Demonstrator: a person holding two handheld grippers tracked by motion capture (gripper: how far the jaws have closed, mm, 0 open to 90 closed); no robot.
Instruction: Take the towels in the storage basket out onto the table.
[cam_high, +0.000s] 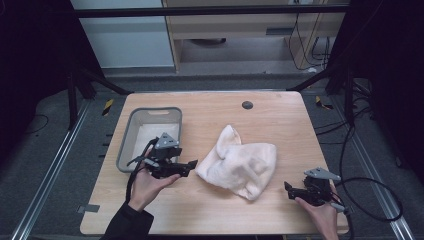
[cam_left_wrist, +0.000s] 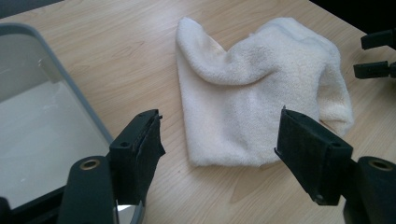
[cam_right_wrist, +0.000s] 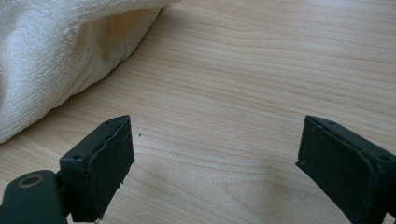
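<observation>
Wood table (cam_high: 280, 112) stands on a grey floor (cam_high: 45, 150). Grey bin (cam_high: 131, 131) sits by its left edge, white towel (cam_high: 240, 161) in the middle. Left gripper (cam_high: 192, 163) is spread wide beside the bin. Right gripper (cam_high: 287, 189) is spread near the right front corner.

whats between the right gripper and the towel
Only bare wooden table. In the right gripper view the open jaws of the right gripper frame plain wood, with the white towel off to the side, untouched. The high view agrees.
</observation>
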